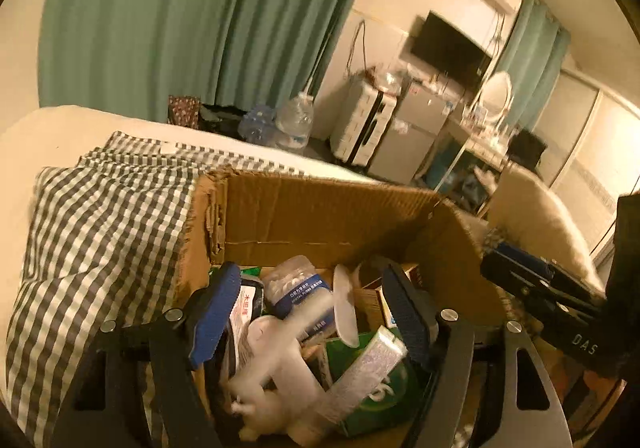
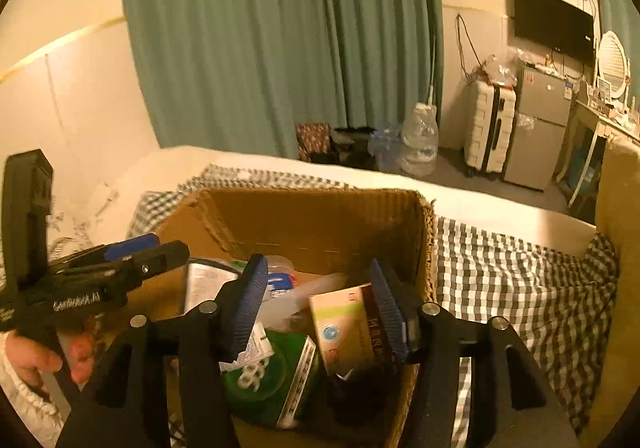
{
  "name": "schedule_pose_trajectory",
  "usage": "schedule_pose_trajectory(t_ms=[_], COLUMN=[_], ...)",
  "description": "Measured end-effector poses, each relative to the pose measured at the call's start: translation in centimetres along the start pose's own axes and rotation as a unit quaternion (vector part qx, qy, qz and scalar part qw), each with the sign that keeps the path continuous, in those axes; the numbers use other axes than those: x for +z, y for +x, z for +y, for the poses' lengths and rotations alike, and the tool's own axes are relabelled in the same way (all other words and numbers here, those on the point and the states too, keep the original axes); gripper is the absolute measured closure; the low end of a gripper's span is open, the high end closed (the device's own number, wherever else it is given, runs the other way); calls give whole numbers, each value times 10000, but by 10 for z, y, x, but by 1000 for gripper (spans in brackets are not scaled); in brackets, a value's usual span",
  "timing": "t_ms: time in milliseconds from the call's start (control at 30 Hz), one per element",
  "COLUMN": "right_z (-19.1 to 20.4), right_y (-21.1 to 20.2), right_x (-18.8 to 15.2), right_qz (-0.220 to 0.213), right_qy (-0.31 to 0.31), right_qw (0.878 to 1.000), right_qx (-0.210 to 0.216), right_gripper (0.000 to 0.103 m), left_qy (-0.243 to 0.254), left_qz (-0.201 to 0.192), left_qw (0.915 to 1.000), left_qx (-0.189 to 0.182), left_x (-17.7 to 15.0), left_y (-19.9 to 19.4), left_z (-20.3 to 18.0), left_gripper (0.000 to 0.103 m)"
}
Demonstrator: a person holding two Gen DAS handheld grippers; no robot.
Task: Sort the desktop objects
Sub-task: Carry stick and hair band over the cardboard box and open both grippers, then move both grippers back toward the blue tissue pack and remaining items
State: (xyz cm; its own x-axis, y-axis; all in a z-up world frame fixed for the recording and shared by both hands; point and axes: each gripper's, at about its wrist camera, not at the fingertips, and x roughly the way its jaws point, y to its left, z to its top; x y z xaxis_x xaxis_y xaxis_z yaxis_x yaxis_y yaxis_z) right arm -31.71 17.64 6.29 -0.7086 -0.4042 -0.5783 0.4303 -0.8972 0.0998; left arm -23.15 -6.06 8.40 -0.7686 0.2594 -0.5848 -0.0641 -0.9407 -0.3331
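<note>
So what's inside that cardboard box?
The cardboard box holds a jumble: a green packet, a dental floss tub, a small carton and blurred white items. Its bottom and anything beneath them are covered.

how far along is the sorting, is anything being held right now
Looks mostly done: the cardboard box already holds many items, including a floss container and a medicine carton. Nothing is in hand: left gripper and right gripper hover above it, jaws open. What remains outside the box is not visible.
</note>
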Motion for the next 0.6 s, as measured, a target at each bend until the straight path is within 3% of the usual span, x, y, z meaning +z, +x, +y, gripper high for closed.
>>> schedule_pose_trajectory(t_ms=[133, 267, 467, 533, 600], right_z=[11, 19, 34, 40, 45], right_y=[-41, -72, -76, -73, -69], right_x=[-18, -59, -132, -152, -170], right_qz=[-86, 19, 865, 1139, 1420], right_qy=[-89, 47, 279, 275, 239], right_qw=[9999, 9999, 9959, 9931, 9896], right_qx=[-71, -156, -36, 62, 45], right_gripper=[48, 46, 46, 46, 46], left_qy=[3, -21, 114, 285, 470], left_qz=[-280, -172, 615, 1152, 1453], left_qw=[9996, 9999, 9980, 9929, 9879], left_qx=[83, -11, 53, 42, 257], left_x=[-18, -49, -127, -152, -168], left_y=[-42, -69, -78, -63, -50], left_z=[-2, -8, -16, -20, -26], left_gripper=[18, 17, 17, 17, 17])
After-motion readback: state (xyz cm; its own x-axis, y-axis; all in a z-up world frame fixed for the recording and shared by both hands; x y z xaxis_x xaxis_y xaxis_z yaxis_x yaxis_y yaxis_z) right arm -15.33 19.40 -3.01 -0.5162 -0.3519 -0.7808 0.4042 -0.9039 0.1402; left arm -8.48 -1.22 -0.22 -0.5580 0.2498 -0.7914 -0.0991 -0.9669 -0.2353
